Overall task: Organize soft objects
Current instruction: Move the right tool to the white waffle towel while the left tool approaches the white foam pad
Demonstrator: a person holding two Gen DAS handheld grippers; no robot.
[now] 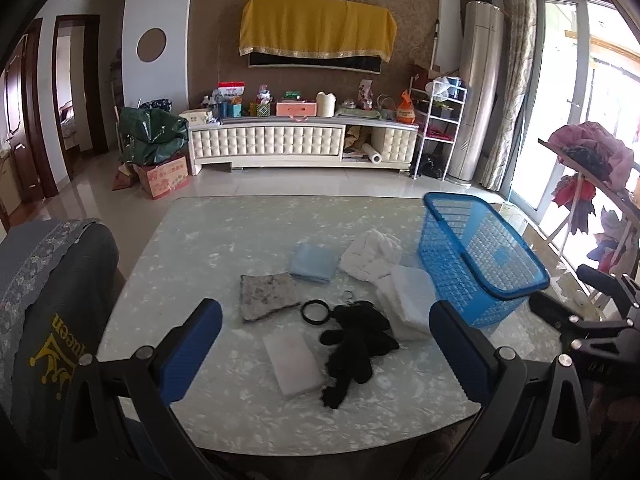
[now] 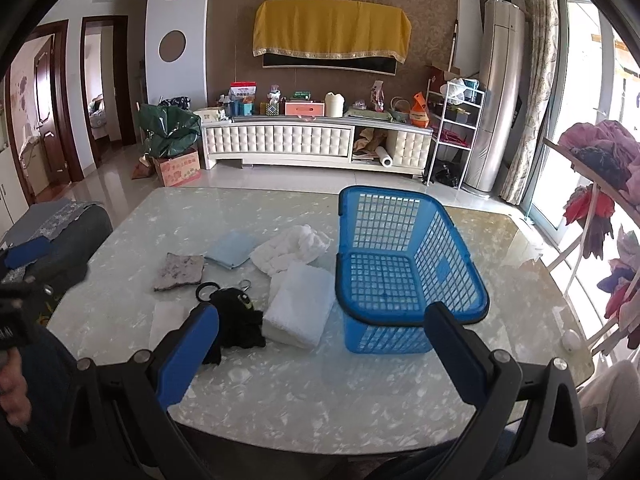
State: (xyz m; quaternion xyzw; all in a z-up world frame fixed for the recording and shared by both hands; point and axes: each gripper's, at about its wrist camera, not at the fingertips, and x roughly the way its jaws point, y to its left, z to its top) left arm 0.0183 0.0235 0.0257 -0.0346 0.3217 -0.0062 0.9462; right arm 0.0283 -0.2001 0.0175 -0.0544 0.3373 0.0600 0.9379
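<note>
Only the right wrist view shows the blue basket's [image 2: 404, 276] bare floor.

table [image 1: 192, 240] (pale marble-look) | on it: blue basket [image 1: 480, 264], towels [image 1: 412, 296], cloths [image 1: 314, 262], black plush [image 1: 356, 344], white pad [image 1: 294, 362]

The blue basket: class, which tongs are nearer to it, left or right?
Right. The right tongs hang open just before the blue basket; the left tongs hang open over the black plush toy, beside it.
</note>
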